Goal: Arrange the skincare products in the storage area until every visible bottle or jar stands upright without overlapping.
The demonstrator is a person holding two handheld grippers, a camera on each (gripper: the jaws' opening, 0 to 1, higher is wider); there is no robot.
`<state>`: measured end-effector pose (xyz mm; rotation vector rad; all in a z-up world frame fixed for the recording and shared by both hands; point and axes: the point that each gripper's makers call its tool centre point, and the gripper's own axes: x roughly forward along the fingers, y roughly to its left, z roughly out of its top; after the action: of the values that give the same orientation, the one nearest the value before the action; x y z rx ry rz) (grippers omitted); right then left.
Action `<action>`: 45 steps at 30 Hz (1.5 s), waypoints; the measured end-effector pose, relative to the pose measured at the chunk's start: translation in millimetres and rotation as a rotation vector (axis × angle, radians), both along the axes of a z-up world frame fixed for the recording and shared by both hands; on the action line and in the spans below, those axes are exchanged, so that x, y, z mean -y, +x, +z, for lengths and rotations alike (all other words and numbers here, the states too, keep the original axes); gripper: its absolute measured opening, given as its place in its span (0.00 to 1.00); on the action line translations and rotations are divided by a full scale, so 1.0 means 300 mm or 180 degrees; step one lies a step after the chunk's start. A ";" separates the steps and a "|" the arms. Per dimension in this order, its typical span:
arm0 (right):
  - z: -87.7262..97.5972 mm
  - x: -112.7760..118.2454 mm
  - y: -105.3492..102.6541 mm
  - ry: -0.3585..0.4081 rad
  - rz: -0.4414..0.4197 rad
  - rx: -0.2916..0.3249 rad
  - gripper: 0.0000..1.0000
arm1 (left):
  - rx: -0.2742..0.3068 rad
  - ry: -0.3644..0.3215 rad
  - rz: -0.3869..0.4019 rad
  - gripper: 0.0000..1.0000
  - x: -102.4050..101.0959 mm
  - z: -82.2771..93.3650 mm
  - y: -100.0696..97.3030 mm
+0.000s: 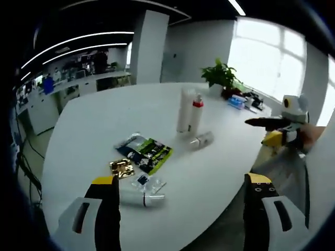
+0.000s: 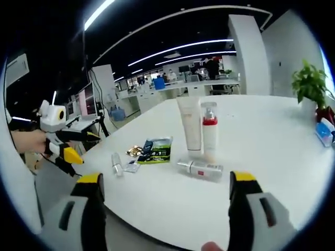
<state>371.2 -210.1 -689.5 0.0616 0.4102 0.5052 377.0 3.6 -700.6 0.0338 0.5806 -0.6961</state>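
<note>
Near the table point(image 2: 272, 172) edge, two bottles point(image 2: 200, 168) point(image 1: 142, 198) lie flat; both grippers point(image 1: 180, 191) point(image 2: 165, 188) hover released. Next: grasp and stand one upright.

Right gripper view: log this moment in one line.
right gripper: open, empty | tube, red-collared bottle: upright | clear bottle, small bottle: lying | left gripper: open

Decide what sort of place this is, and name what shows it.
Probably an open-plan office: long ceiling light strips, rows of desks in the background, and a large white meeting table with a potted plant by a window.
</note>
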 end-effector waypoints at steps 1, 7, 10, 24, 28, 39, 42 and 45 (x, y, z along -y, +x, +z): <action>0.000 0.000 0.000 -0.0001 -0.0002 0.0009 1.00 | -0.0008 0.0001 0.0033 0.97 -0.010 -0.005 -0.003; -0.009 0.004 -0.001 -0.0040 -0.0018 -0.0005 1.00 | -0.0002 0.0031 0.0166 0.97 -0.056 -0.026 -0.023; -0.012 -0.001 -0.003 -0.0063 0.0008 -0.0021 1.00 | 0.0010 0.0004 0.0204 0.97 -0.067 -0.026 -0.025; -0.018 0.002 -0.001 -0.0077 -0.0013 -0.0068 1.00 | 0.0116 -0.0114 0.0250 0.97 -0.064 -0.014 -0.025; -0.020 0.005 0.001 -0.0083 -0.0021 -0.0077 1.00 | 0.0126 -0.0098 0.0241 0.97 -0.064 -0.017 -0.026; -0.034 0.016 0.007 -0.0104 -0.0018 -0.0176 1.00 | 0.0125 -0.0152 0.0246 0.97 -0.064 -0.020 -0.025; -0.044 0.019 0.014 -0.0177 0.0054 -0.0212 1.00 | 0.0138 -0.0174 0.0262 0.97 -0.068 -0.017 -0.024; -0.067 0.031 0.033 -0.0356 0.0176 -0.0247 0.99 | 0.0143 -0.0210 0.0284 0.97 -0.072 -0.013 -0.021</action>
<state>381.0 -219.5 -709.7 -0.0384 0.5166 0.5347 370.6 25.3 -704.4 -0.0377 0.5129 -0.6258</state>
